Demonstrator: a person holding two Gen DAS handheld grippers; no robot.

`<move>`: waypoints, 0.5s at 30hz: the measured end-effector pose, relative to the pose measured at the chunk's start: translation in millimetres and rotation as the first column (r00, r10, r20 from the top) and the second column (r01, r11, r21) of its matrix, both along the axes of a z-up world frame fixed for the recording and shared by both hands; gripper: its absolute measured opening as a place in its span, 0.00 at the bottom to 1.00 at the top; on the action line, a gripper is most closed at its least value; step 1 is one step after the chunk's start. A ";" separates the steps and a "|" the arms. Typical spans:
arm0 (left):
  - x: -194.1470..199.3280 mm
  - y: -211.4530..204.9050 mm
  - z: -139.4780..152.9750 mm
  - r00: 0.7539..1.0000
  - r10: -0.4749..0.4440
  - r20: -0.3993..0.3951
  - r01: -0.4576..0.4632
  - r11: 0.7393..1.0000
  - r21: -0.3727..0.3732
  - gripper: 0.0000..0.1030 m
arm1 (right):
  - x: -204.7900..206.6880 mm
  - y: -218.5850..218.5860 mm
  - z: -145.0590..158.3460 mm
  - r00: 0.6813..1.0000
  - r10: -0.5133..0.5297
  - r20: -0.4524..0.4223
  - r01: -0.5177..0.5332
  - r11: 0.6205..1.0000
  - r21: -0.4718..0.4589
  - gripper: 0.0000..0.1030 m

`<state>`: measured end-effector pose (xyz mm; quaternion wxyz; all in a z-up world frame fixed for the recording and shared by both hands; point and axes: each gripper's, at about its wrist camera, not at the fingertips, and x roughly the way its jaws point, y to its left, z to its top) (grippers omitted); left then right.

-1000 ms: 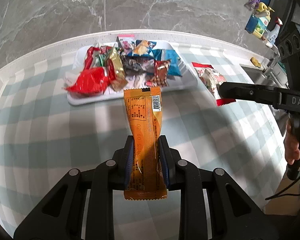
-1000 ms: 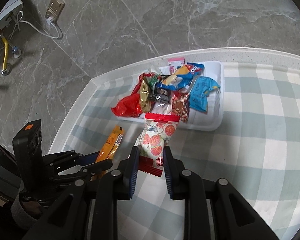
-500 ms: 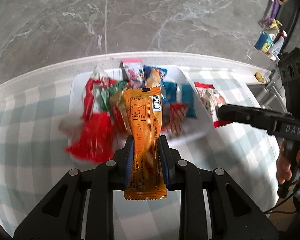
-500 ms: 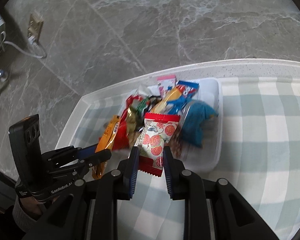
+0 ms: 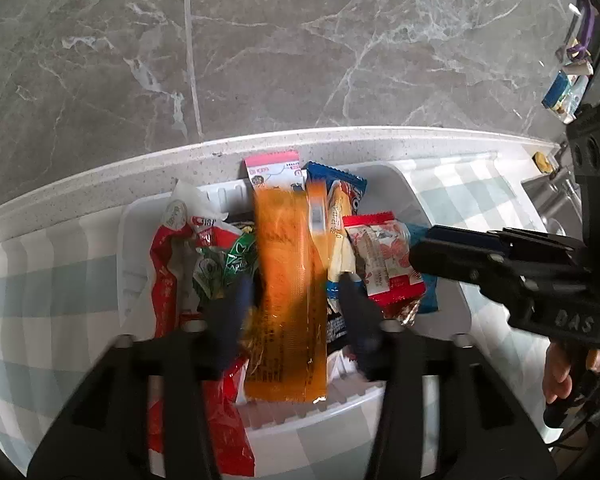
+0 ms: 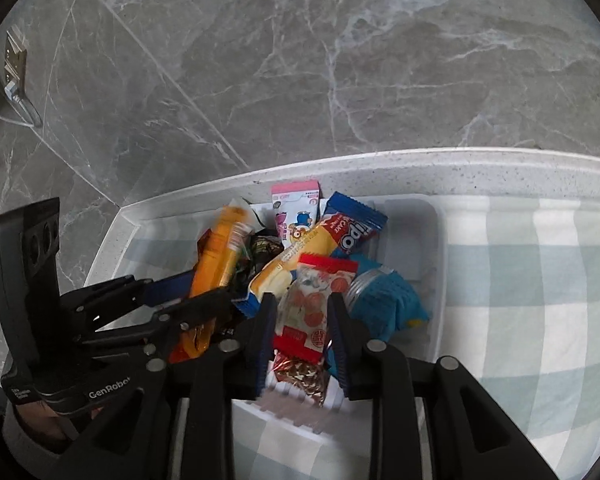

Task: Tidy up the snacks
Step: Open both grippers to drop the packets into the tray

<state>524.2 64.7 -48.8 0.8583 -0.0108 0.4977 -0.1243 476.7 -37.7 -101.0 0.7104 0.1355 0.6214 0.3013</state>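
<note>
Orange bar (image 5: 287,300) and red packet (image 6: 314,308) drop onto the tray (image 5: 440,240) pile's six-o'clock edge; left gripper (image 5: 295,308) and right gripper (image 6: 302,324) jaws have just been opening, both apart now around their snacks; sorting looks nearly done.

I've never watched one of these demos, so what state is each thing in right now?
Left hand-held gripper: jaws just opened, pads clear of the orange snack.
Orange snack: loose, over the tray.
Right hand-held gripper: jaws just opened.
Red-and-white packet: between them, released.
White tray: heaped with snacks.
</note>
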 end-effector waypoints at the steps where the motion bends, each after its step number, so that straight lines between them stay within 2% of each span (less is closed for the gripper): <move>1: -1.1 -0.8 0.0 1.000 0.004 0.010 -0.004 1.000 -0.002 0.49 | -2.1 -1.4 2.2 1.000 0.001 0.011 -0.001 1.000 -0.002 0.40; 5: -6.5 1.3 4.3 0.999 0.026 0.042 -0.026 1.000 0.009 0.54 | -15.8 -9.1 15.1 0.999 0.002 0.050 -0.002 1.000 -0.005 0.43; 10: -32.1 4.4 18.0 0.995 0.062 0.074 -0.061 0.998 -0.009 0.59 | -38.6 -23.9 34.5 0.997 -0.011 0.081 0.011 1.000 -0.001 0.49; 12: -44.3 5.5 22.9 0.994 0.071 0.084 -0.070 0.997 -0.014 0.65 | -48.3 -29.5 42.9 0.996 -0.016 0.092 0.017 1.000 -0.004 0.51; 15: -66.5 5.2 30.7 0.991 0.088 0.100 -0.087 0.996 -0.014 0.68 | -66.8 -41.2 59.2 0.992 -0.027 0.119 0.029 0.999 -0.015 0.56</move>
